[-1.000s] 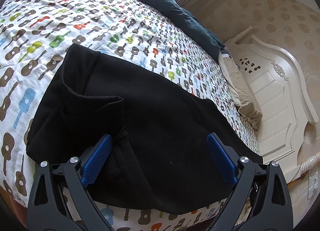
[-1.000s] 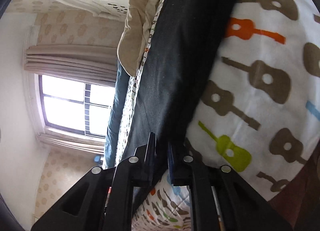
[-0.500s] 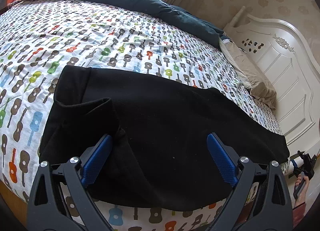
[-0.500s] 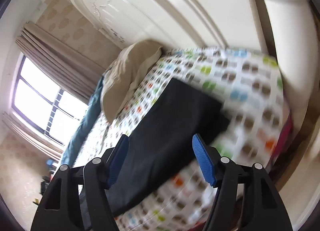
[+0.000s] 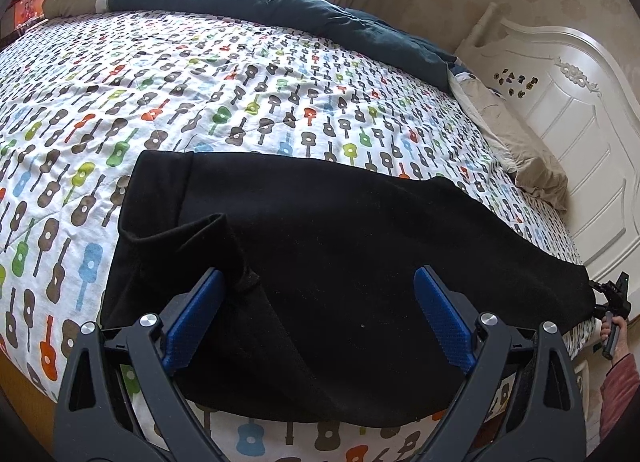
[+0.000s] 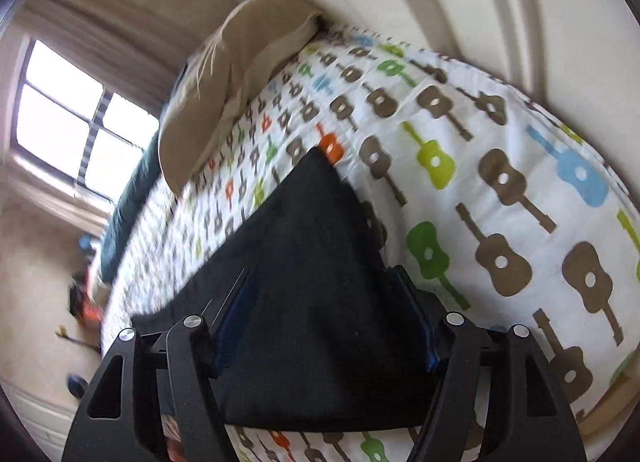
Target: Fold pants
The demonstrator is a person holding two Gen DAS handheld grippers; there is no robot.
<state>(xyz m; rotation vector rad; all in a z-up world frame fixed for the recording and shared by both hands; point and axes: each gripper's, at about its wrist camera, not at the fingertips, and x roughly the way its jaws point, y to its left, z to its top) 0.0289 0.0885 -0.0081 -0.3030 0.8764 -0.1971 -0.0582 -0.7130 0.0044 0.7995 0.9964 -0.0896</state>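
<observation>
- The black pants point(image 5: 340, 262) lie lengthwise along the near edge of the bed point(image 5: 240, 74), on the guitar-print cover, apparently already doubled leg over leg. The waist end sits at the left of the left wrist view, and the leg end reaches the corner by the white headboard point(image 5: 568, 110).
- The left claw point(image 5: 320, 318) hangs over the waist end with its 2 blue pads spread wide. Cloth lies under the gap, but neither pad presses on it — it grips nothing.
- The right claw point(image 6: 324, 326) stands open over the leg end, with cloth between the pads and no pinch visible. That view is blurred.
- In the left wrist view, the right claw shows small at the far right, beside the cuff corner.
- A raised flap point(image 5: 192, 226) of cloth stands up near the left pad. It looks loose, so I would flatten it before folding, or it will bunch inside the fold.
- The step in hand seems to be taking a fresh hold on each end for the next fold. Each claw should bite every layer at the edge, not only the top one.
- Lift both ends together and keep the cloth taut — the near edge already hangs close to the side of the bed and could slide off.
</observation>
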